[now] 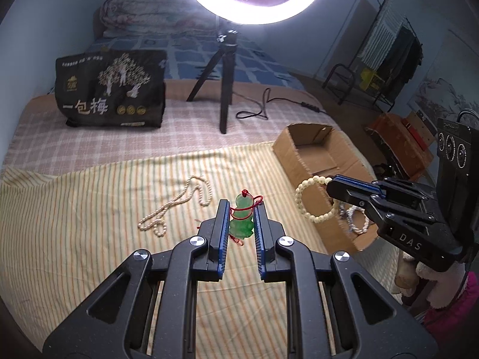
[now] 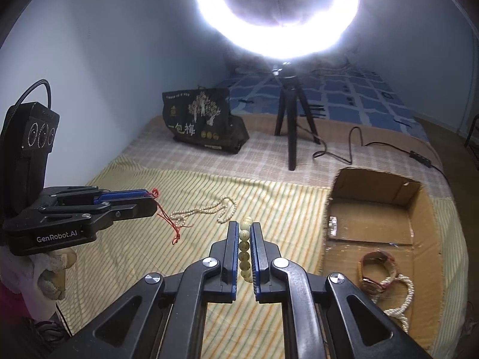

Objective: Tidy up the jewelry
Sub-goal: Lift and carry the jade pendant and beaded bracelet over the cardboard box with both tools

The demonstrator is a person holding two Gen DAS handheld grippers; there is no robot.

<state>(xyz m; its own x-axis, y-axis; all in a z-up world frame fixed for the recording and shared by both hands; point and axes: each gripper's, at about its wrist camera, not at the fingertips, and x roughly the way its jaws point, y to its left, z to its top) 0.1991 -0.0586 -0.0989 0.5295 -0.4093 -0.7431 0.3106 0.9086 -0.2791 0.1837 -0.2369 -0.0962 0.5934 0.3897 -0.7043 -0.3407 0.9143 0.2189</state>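
Observation:
My left gripper (image 1: 242, 206) is shut on a green jade pendant (image 1: 241, 218) with a red cord (image 2: 167, 220), held above the striped cloth. My right gripper (image 2: 242, 224) is shut on a cream bead bracelet (image 1: 315, 199), which hangs from its tips beside the near left edge of the cardboard box (image 2: 419, 206). The bracelet's beads (image 2: 244, 249) show between the right fingers. A long pearl necklace (image 1: 179, 206) lies loose on the cloth; it also shows in the right wrist view (image 2: 206, 209). A watch (image 2: 377, 272) and a pearl bracelet (image 2: 402, 294) lie inside the box.
A ring light on a black tripod (image 1: 224, 89) stands behind the cloth, its cable (image 1: 269, 104) trailing right. A black printed bag (image 1: 110, 89) stands at the back left. The striped cloth (image 1: 89, 224) covers the bed. A clothes rack (image 1: 389, 53) stands far right.

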